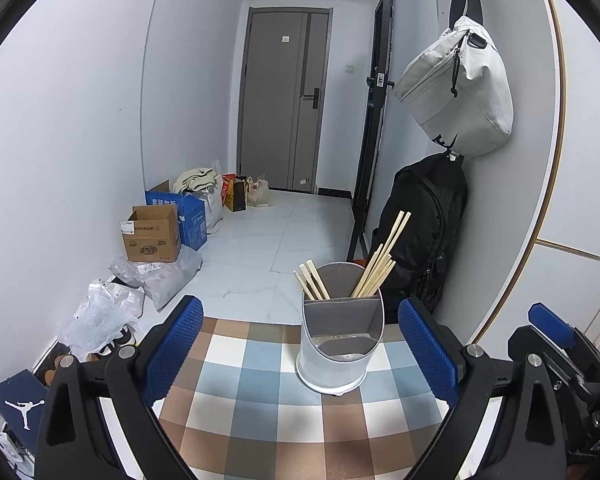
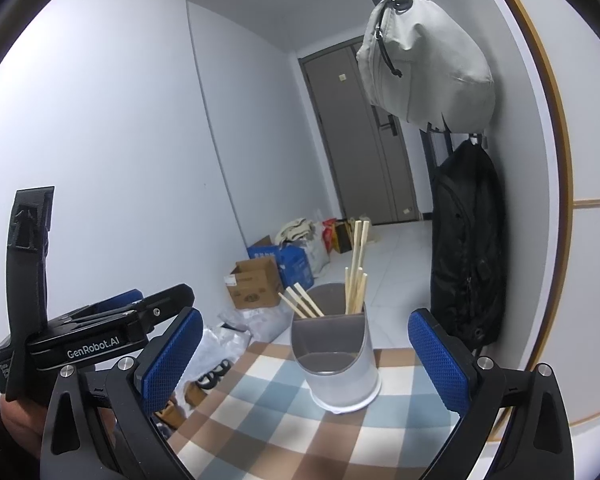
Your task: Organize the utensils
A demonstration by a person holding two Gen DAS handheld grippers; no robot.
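Observation:
A white, grey-lined utensil holder (image 1: 340, 344) (image 2: 336, 360) stands near the far edge of the checked tablecloth (image 1: 260, 408) (image 2: 284, 420). Several wooden chopsticks (image 1: 376, 264) (image 2: 356, 276) stand in its rear compartments; the low front compartment holds nothing I can see. My left gripper (image 1: 300, 350) is open, its blue pads either side of the holder and short of it, nothing between them. My right gripper (image 2: 306, 360) is open likewise, framing the holder from the right. In the right wrist view the left gripper (image 2: 112, 320) shows at the left, held by a hand.
The table's far edge drops to a tiled floor with cardboard boxes (image 1: 152, 232), plastic bags (image 1: 156, 276) and shoes at the left. A black backpack (image 1: 420, 232) (image 2: 464, 260) and a grey bag (image 1: 460, 88) (image 2: 424, 60) hang on the right wall beside the table.

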